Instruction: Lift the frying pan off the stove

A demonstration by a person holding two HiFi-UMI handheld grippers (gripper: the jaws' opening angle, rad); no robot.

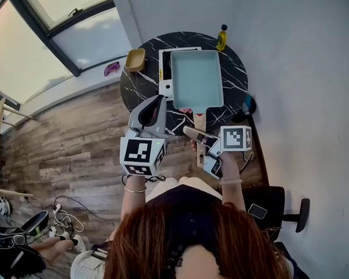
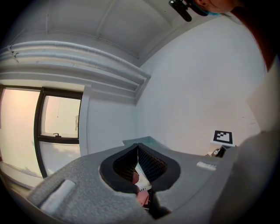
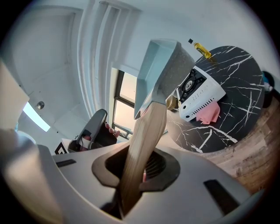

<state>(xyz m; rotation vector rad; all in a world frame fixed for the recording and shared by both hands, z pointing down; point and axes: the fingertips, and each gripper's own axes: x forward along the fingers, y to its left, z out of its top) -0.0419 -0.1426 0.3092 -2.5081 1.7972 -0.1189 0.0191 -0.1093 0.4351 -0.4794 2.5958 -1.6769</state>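
Frying pan [image 3: 159, 65] hangs clear of the portable stove [image 3: 200, 94], wooden handle [image 3: 142, 144] pinched tight in the right gripper [image 3: 140, 168], left gripper [image 2: 139, 164] closed on nothing; next, I'd say, keep it level.

Black marble table [image 1: 236, 81]: yellow bottle [image 1: 221, 38] at far edge, yellow bowl [image 1: 135, 60] at left edge. Purple item [image 1: 111, 68] on windowsill.

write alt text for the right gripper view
The right gripper is clamped on the wooden handle of a pale blue frying pan, held tilted in the air off the white stove. The stove sits on a black marble table with a pink cloth by it.
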